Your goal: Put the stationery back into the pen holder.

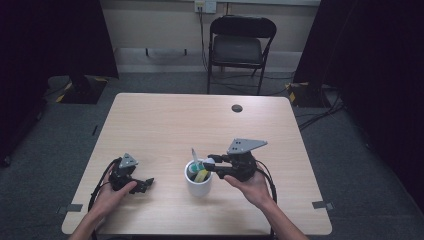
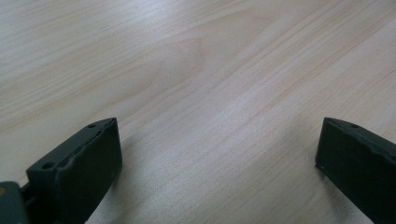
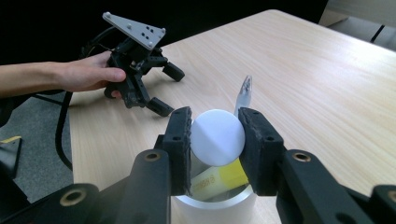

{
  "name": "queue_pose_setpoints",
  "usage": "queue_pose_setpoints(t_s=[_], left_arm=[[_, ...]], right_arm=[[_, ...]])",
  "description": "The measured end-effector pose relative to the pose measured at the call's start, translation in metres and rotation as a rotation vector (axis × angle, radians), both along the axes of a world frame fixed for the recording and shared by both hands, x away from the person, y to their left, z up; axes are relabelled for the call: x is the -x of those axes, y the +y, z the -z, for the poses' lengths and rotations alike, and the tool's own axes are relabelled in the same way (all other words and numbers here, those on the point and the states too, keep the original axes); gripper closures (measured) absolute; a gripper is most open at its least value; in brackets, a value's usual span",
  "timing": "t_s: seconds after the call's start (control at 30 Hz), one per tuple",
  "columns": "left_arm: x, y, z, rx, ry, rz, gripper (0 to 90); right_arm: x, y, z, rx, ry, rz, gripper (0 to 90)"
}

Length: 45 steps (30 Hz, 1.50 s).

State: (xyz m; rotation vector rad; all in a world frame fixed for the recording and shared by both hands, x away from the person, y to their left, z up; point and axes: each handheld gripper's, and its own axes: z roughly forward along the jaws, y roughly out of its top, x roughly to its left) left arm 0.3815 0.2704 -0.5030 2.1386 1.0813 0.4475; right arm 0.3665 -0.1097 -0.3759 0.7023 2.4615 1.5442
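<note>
A white cup (image 1: 198, 186) stands near the table's front middle and holds a yellow marker (image 3: 217, 179) and a clear pointed pen (image 3: 243, 94). My right gripper (image 1: 212, 165) hovers over the cup's rim, shut on a white round-ended object (image 3: 218, 136) that sits between its pads (image 3: 182, 140) just above the cup (image 3: 212, 206). My left gripper (image 1: 145, 184) rests low on the table left of the cup, open, with bare wood between its jaws; in the left gripper view its fingers (image 2: 77, 168) stand wide apart.
The wooden table (image 1: 165, 125) has a small dark round cap (image 1: 237, 108) near its far edge. A black folding chair (image 1: 240, 45) stands behind the table. Cables trail from both grippers over the front edge.
</note>
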Motion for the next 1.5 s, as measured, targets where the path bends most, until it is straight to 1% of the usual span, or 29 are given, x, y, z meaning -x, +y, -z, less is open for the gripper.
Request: queue_pose_setpoints(t_s=[0.1,0.13,0.2,0.23,0.3,0.33,0.43,0.63,0.73,0.77,0.9,0.93,1.0,1.03,1.07,1.17,1.2,1.33,1.4,1.5], left_arm=[[0.0,0.0,0.0,0.004,0.0,-0.002,0.0],[0.0,0.0,0.0,0.0,-0.002,0.0,0.0],[0.0,0.0,0.0,0.0,-0.002,0.0,0.0],[0.0,0.0,0.0,0.0,-0.002,0.0,0.0],[0.0,0.0,0.0,-0.001,0.0,-0.001,0.0],[0.0,0.0,0.0,-0.002,-0.001,0.0,0.1],[0.0,0.0,0.0,-0.002,-0.001,0.0,0.1],[0.001,0.0,0.0,-0.002,-0.002,-0.001,0.2],[0.001,0.0,0.0,-0.002,-0.002,-0.002,0.2],[0.001,0.0,0.0,-0.002,-0.002,-0.001,0.2],[0.001,0.0,0.0,-0.002,-0.002,-0.001,0.2],[0.001,0.0,0.0,-0.002,-0.002,-0.002,0.2],[0.001,0.0,0.0,-0.007,-0.005,0.0,0.2],[0.001,0.0,0.0,-0.006,-0.005,0.0,0.2],[0.001,0.0,0.0,-0.005,-0.007,-0.001,0.2],[0.001,0.0,0.0,-0.003,-0.007,-0.001,0.2],[0.001,0.0,0.0,-0.003,-0.007,-0.001,0.2],[0.001,0.0,0.0,-0.003,-0.006,0.0,0.2],[0.001,0.0,0.0,-0.003,-0.007,-0.001,0.1],[0.001,0.0,0.0,-0.003,-0.006,-0.001,0.1]], right_arm=[[-0.003,0.003,0.003,0.008,0.009,-0.002,65.9],[-0.004,0.007,0.005,0.028,0.013,-0.005,65.9],[-0.006,0.011,0.007,0.043,0.022,-0.002,65.8],[-0.006,0.011,0.007,0.043,0.022,-0.002,65.8],[-0.007,0.014,0.01,0.067,0.015,0.0,65.9],[-0.008,0.015,0.011,0.068,0.018,0.002,65.8],[-0.011,0.016,0.013,0.064,0.021,0.001,65.8],[-0.018,0.026,0.012,0.057,0.017,0.005,65.7],[-0.02,0.029,0.012,0.054,0.018,0.005,65.6],[-0.023,0.031,0.013,0.043,0.027,0.009,65.6],[-0.025,0.035,0.015,0.048,0.029,0.01,65.3],[-0.027,0.036,0.017,0.047,0.036,0.015,64.8],[-0.028,0.036,0.017,0.048,0.038,0.019,64.1],[-0.029,0.036,0.017,0.038,0.037,0.023,62.3],[-0.029,0.035,0.015,0.02,0.038,0.021,63.0],[-0.029,0.035,0.015,0.021,0.031,0.021,62.8],[-0.028,0.035,0.015,0.015,0.034,0.022,62.7],[-0.027,0.033,0.016,0.022,0.033,0.021,62.0],[-0.027,0.029,0.015,0.009,0.032,0.029,61.5],[-0.027,0.025,0.013,0.004,0.028,0.032,60.9]])
